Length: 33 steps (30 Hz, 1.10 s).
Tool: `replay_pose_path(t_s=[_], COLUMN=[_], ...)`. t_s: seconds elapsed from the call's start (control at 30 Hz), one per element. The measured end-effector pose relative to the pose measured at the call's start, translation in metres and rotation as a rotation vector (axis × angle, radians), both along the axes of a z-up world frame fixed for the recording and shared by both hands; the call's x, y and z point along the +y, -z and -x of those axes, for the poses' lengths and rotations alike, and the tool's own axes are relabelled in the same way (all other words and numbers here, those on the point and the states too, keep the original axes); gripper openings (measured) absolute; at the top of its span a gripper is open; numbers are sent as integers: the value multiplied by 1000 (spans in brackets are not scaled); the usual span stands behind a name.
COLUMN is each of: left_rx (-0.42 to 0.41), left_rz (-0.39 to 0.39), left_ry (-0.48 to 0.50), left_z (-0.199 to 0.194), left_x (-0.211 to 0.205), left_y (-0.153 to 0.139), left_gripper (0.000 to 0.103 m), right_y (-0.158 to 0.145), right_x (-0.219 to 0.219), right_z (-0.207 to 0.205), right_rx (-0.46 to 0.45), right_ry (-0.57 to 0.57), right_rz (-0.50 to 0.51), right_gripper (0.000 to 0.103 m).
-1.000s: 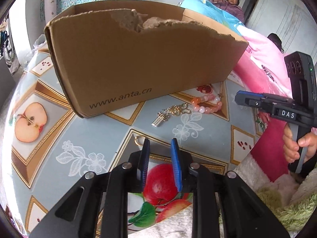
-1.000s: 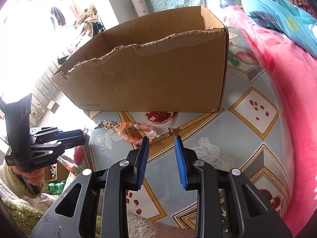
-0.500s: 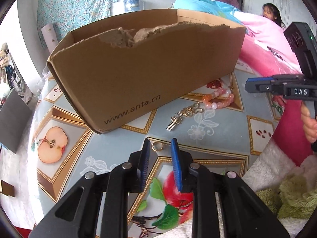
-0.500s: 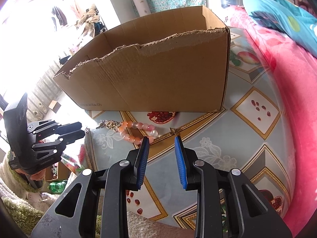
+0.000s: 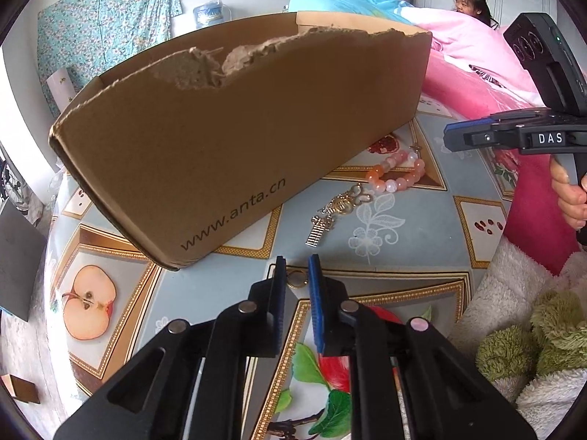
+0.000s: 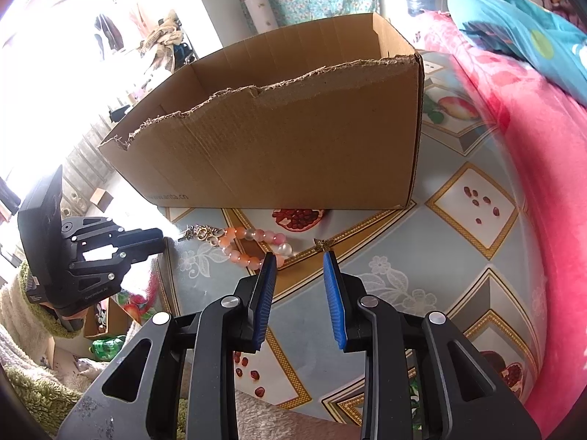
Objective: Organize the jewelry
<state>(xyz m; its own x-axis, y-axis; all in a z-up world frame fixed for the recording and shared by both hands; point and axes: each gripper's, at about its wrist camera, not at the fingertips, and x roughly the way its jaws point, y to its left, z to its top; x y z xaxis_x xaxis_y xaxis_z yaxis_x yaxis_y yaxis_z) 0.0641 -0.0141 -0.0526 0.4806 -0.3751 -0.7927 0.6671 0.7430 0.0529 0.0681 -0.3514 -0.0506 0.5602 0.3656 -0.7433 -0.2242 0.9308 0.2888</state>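
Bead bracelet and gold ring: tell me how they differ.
The bead bracelet is a loop of pink and orange beads; the gold ring is a plain, much smaller metal band. The bracelet lies apart from both grippers; the ring lies between the left gripper fingers, which have just been closing. Both rest on the tablecloth.

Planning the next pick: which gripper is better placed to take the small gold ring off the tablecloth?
Left. The left gripper has the small gold ring right between its blue fingers, which have just been closing, not yet pinching. The right gripper hovers near the pink bead bracelet.
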Motion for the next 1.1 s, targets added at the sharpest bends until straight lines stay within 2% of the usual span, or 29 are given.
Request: replay_pose_path(t_s=[0.27,0.3,0.33,0.5,0.67,0.83,0.97,1.1], left_rx=[10,13,18,43,38,40,34,4], left_rz=[32,39,44,86,96,95,58,15], left_ry=[-70,-83,-99,-178,-209,-208,-177,-124], left_z=[4,4,4,3,8,14,14,12], left_x=[0,1,2,8,11,17,11,2], left_y=[0,-1,-1,-6,-9,-12,-9,-7], left_gripper=[11,10,3,2,2,2,3,18], right_y=[-3,-3,-4,-4,-5,-2,0,1], right_x=[-2,-2,-2,-3,-1,1,1,5], right_z=[2,2,2,-2,-5,-5,-5,-4], right_rx=[-12,-14,-17,-32,-36,-28,-19,-16], right_ry=[0,1,2,8,0,-7,-10,-24], right_rz=[5,9,12,44,53,44,32,36], right_gripper=[28,28,28,28,28,28,28,28])
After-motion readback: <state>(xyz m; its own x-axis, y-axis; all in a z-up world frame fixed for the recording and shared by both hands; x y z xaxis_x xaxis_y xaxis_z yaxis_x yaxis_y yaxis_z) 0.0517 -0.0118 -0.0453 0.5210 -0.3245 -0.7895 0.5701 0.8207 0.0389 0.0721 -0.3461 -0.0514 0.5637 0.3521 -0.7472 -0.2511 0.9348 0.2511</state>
